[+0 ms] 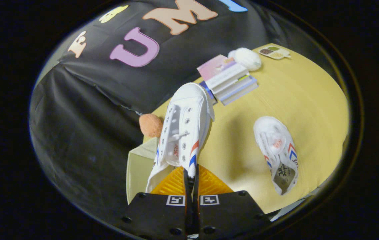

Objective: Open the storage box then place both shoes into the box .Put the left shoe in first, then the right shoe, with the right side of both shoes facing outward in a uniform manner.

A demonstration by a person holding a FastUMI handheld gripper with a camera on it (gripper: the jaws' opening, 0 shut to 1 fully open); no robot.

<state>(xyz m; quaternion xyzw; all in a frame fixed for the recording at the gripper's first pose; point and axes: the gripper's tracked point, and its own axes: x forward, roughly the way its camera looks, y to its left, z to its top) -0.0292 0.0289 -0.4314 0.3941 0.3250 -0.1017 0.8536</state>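
Two shoes are in play, and only one is in the grasp. Largest first: the yellow counter (302,100) spreads beyond the fingers, and near its edge, under the raised shoe, sits what looks like the pale storage box (139,166); whether it stands open I cannot tell. Over it hangs the held shoe (184,130), toe pointing away toward a stack of books (229,81), striped side turned to the second shoe (277,153), which lies well apart on the counter. The hand-held gripper (191,173) is clenched on the held shoe, both fingers pinching its side wall near the heel. To do this step well, I judge the carrier should confirm that this is the left shoe, keep the pinch firm, lower it heel-first into the box, and turn it so its right side faces outward before letting go. As for pose, the tool points forward and downward across the counter, tilted, with the shoe dangling ahead of its fingertips.
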